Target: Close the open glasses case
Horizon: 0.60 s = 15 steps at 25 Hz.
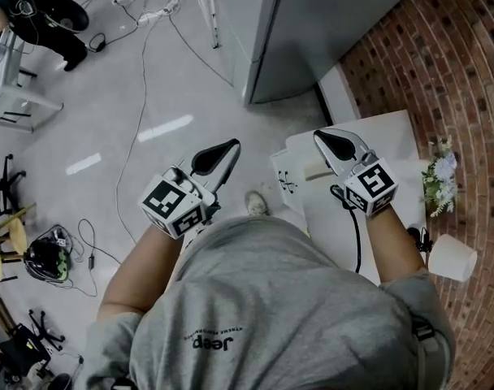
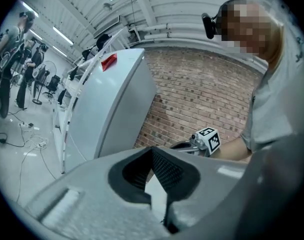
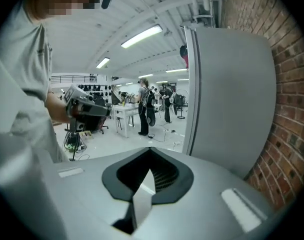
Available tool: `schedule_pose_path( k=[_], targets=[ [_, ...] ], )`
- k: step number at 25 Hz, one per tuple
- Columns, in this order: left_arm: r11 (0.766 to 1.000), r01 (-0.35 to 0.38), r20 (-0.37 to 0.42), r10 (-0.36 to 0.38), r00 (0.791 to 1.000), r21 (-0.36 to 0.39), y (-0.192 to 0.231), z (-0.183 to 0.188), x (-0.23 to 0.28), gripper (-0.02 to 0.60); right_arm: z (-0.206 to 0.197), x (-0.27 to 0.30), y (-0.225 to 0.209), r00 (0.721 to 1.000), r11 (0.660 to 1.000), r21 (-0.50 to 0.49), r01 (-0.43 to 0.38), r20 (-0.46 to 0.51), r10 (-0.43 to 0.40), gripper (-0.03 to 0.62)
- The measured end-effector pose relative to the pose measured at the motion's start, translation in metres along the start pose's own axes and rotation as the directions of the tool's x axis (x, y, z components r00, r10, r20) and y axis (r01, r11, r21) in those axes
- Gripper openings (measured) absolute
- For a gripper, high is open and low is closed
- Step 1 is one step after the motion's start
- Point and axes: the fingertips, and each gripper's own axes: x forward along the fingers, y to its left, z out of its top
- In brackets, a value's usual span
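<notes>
My left hand-held gripper (image 1: 221,154) and right hand-held gripper (image 1: 336,143), jaws together and empty, hang above the desk (image 1: 393,132) (no case visible). Closing seems done, so next I'd check the lid.

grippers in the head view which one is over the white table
The right gripper, at the picture's right: it hangs over the white table, while the left gripper is over the grey floor.
</notes>
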Motion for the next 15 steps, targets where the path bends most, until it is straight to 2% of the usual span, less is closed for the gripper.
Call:
schedule_pose_path(
  k=[7,15],
  targets=[
    [0.992,-0.127,0.080,0.125,0.989,0.020,0.023,0.036,-0.074,-0.003,0.082,0.030,0.037,0.993,0.999,0.003,-0.054,0.104,0.053,0.009],
    [0.962,-0.273,0.149,0.267,0.952,0.026,0.048,0.067,-0.156,-0.003,0.144,0.079,0.094,0.973,0.988,-0.013,-0.154,0.174,0.154,0.009]
  ],
)
